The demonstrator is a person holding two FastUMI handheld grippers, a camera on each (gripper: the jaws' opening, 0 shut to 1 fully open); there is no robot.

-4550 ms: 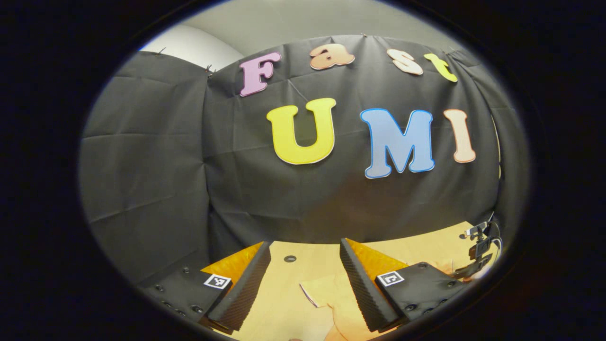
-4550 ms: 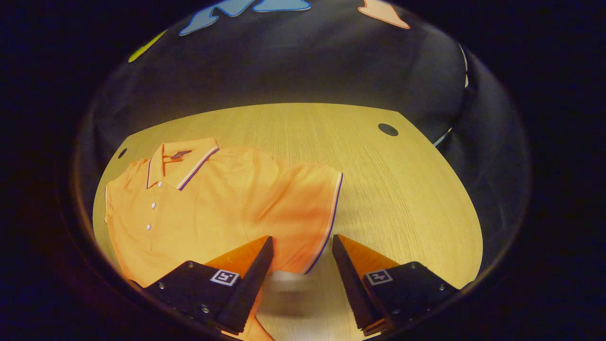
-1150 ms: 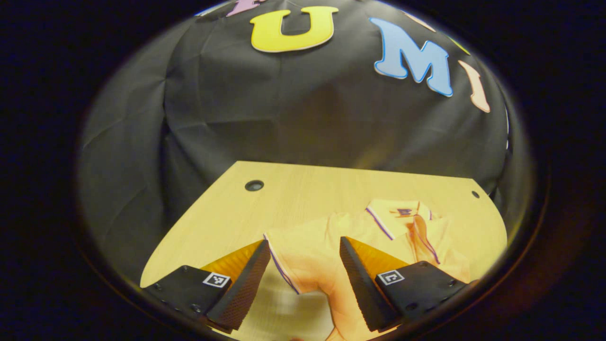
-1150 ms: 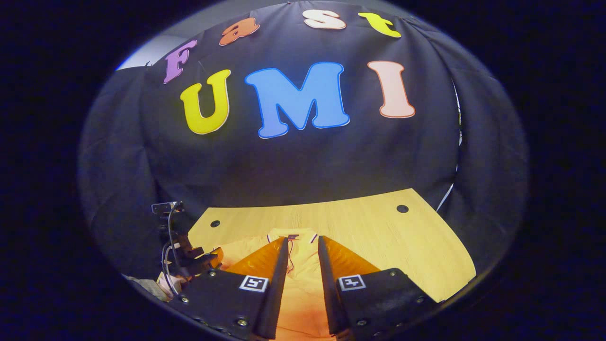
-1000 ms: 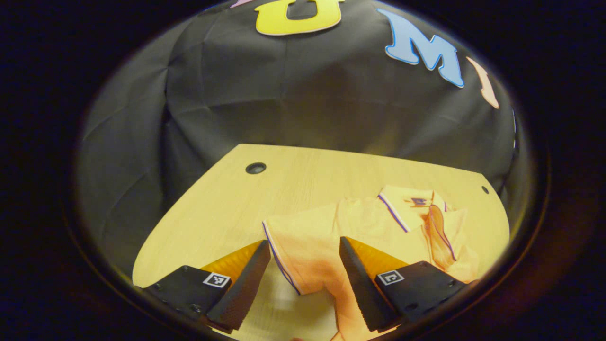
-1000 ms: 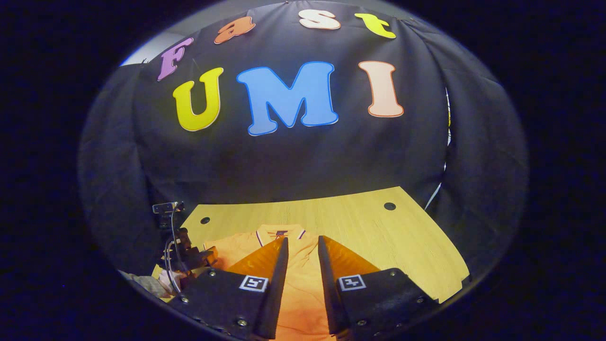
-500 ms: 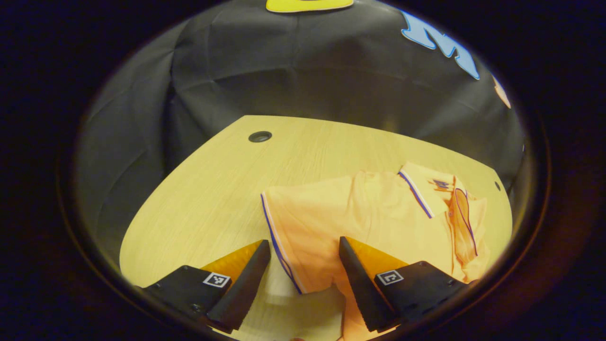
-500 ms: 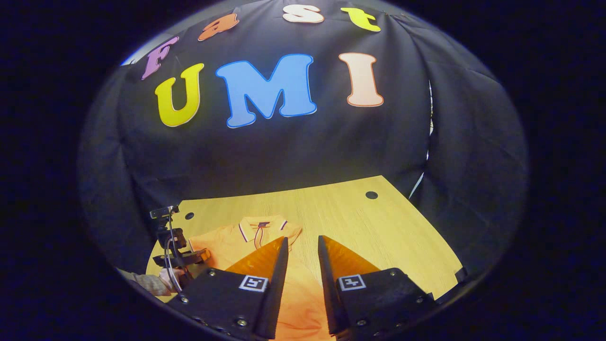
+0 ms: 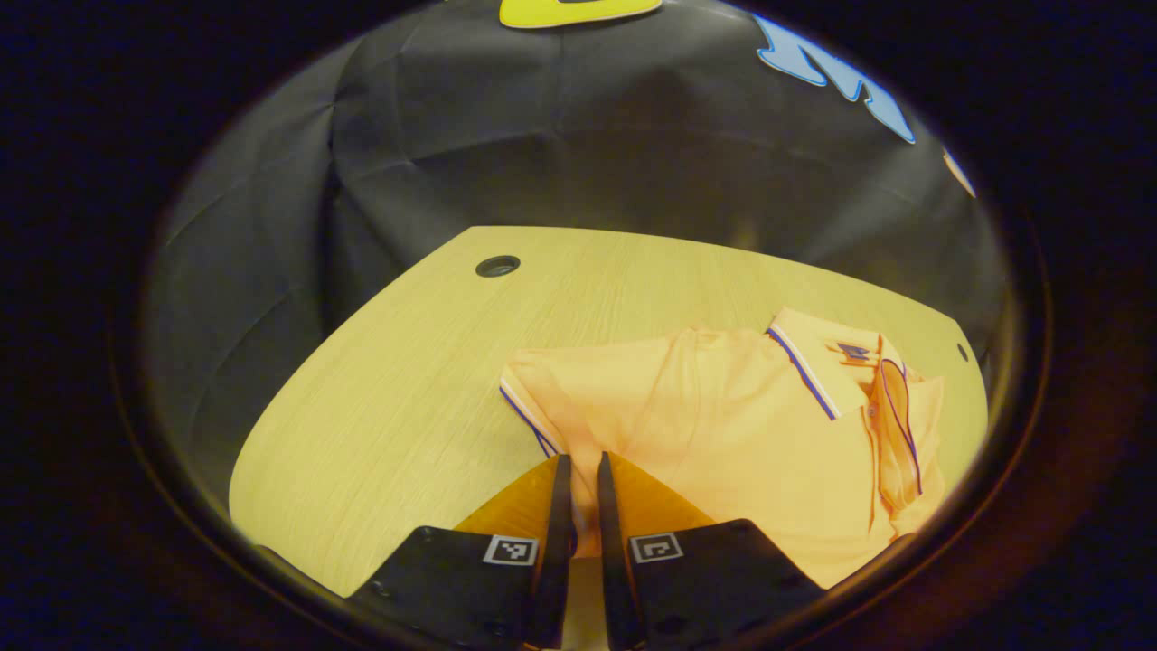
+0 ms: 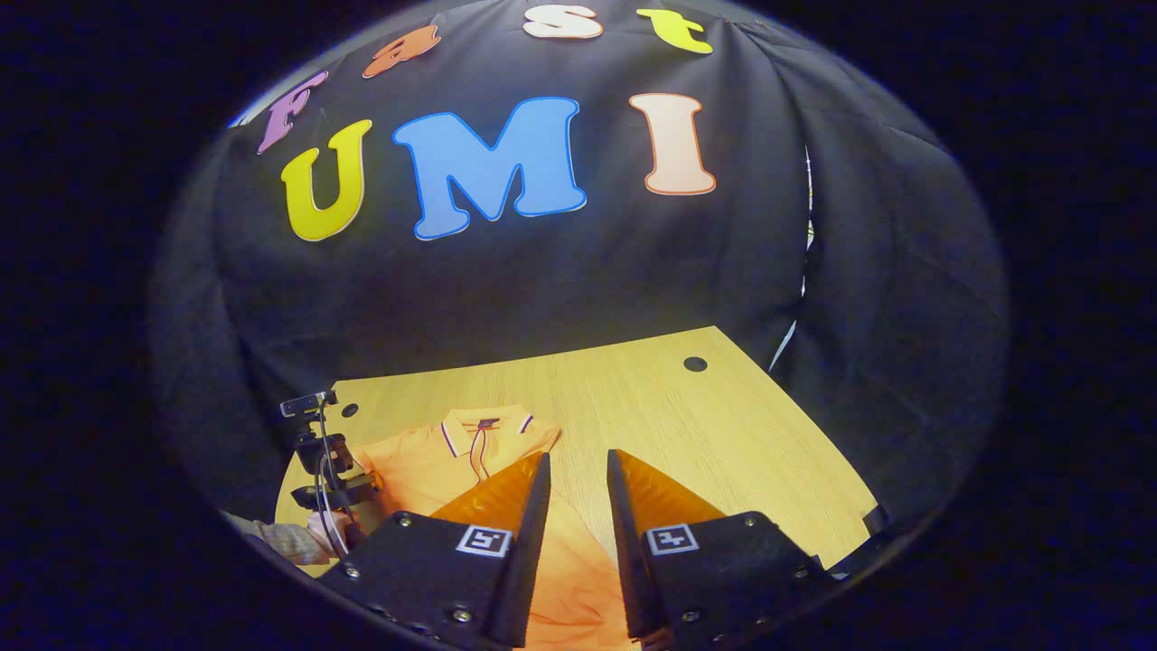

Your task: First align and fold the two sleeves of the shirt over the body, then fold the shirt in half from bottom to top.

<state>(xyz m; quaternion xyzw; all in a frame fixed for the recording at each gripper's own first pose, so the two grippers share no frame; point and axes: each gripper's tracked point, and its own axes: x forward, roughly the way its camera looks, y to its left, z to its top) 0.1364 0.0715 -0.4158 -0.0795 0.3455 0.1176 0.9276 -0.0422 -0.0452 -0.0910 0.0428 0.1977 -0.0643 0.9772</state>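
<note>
An orange polo shirt [image 9: 741,425] lies face up on the wooden table [image 9: 407,362], its collar [image 9: 818,353] toward the far side. My left gripper [image 9: 578,457] is shut on the trimmed hem of the near sleeve [image 9: 542,389], which bunches upward. The other sleeve [image 9: 895,425] lies folded over the chest. In the right gripper view the shirt [image 10: 425,461] sits to the left, with the left gripper [image 10: 339,493] at its edge. My right gripper [image 10: 578,457] stands by the shirt's right side with a narrow gap; orange cloth shows low in it, and contact is unclear.
The table has a round cable hole [image 9: 497,265] at the far left and another hole [image 10: 694,363] at the far right. Black cloth walls close off the back and sides. A hand [image 10: 316,533] holds the left gripper. Bare wood lies right of the shirt.
My left gripper went from wide open around the sleeve hem to shut on it, and the sleeve bunched up. The right gripper drifted right, away from the collar, its gap unchanged.
</note>
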